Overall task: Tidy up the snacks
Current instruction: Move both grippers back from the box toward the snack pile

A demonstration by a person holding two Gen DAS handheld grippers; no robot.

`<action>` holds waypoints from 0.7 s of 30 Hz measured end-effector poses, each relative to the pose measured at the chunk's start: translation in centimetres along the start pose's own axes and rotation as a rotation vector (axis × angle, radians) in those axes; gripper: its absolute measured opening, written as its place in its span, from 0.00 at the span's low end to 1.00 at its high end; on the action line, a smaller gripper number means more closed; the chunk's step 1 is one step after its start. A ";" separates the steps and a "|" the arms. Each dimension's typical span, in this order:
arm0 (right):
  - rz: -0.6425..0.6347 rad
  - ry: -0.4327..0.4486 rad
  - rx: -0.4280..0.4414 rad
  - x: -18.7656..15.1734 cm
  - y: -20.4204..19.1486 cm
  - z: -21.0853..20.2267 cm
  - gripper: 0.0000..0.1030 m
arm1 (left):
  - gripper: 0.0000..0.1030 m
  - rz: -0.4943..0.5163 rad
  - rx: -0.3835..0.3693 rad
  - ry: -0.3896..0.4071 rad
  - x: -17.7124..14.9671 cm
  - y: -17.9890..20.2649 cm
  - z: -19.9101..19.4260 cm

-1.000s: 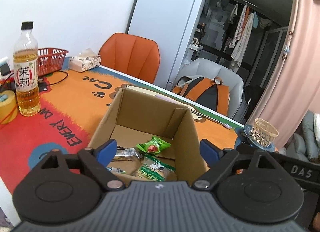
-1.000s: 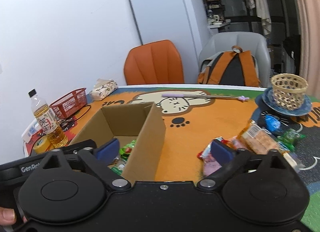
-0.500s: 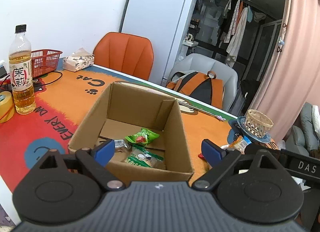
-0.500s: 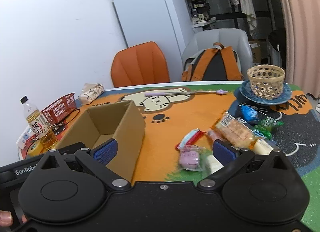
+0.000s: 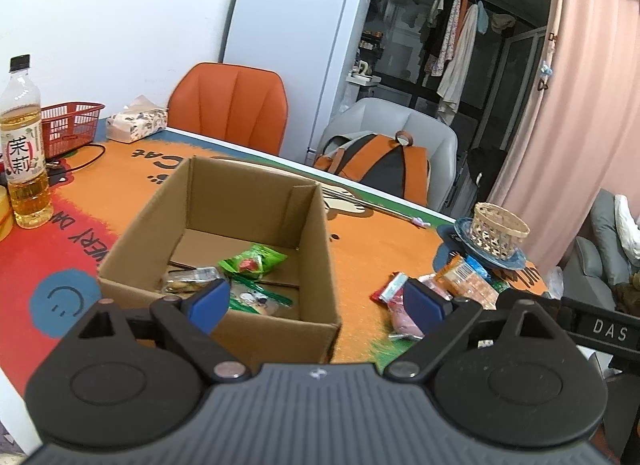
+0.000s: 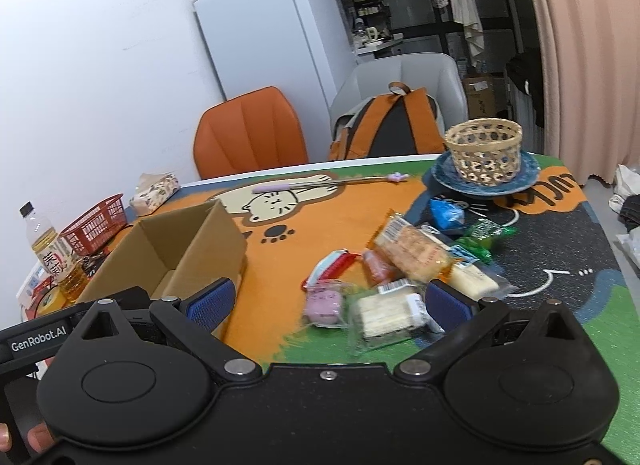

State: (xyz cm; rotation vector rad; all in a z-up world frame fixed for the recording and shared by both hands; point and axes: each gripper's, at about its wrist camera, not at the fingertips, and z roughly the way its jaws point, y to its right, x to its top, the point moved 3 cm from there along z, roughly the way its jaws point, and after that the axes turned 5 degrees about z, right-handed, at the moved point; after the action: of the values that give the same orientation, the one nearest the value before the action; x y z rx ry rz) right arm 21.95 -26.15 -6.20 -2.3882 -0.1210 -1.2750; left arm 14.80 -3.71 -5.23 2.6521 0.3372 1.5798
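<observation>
Both of my grippers have drawn back over the last second: the cardboard box (image 5: 224, 249) now sits farther out in the left view, and more of the loose snack pile (image 6: 404, 265) has come into the right view. My left gripper (image 5: 316, 301) has its fingers spread wide with nothing between the pads; the box's near right corner lies just beyond the gap, and a green packet (image 5: 253, 263) and two other wrappers lie inside the box past the left fingertip. That fingertip hides part of the lowest wrapper, so I cannot read it. My right gripper (image 6: 330, 303) is also spread wide and empty; a pink sweet (image 6: 323, 304) and a clear pack of white bars (image 6: 386, 315) lie on the bench between and just beyond its fingertips, the pack's right end covered by the right pad. Farther out sit a cracker pack (image 6: 416, 251) and a wicker basket (image 6: 483, 151). Motion blur softens the wrappers' print.
</observation>
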 end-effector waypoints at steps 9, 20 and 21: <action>0.021 0.012 -0.026 -0.3 2.5 -0.7 1.00 | 0.90 0.033 -0.031 -0.005 -0.5 2.3 0.3; 0.037 0.016 -0.048 -0.6 4.7 -1.1 1.00 | 0.90 0.052 -0.062 0.005 -0.8 4.5 0.7; 0.038 0.015 -0.049 -0.6 4.8 -1.1 1.00 | 0.90 0.047 -0.069 0.007 -0.9 4.6 0.7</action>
State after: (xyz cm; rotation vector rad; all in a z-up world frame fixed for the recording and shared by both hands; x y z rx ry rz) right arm 22.08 -30.88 -7.74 -2.4098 -0.0393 -1.2925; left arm 15.78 -8.30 -5.66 2.6226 0.2183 1.5832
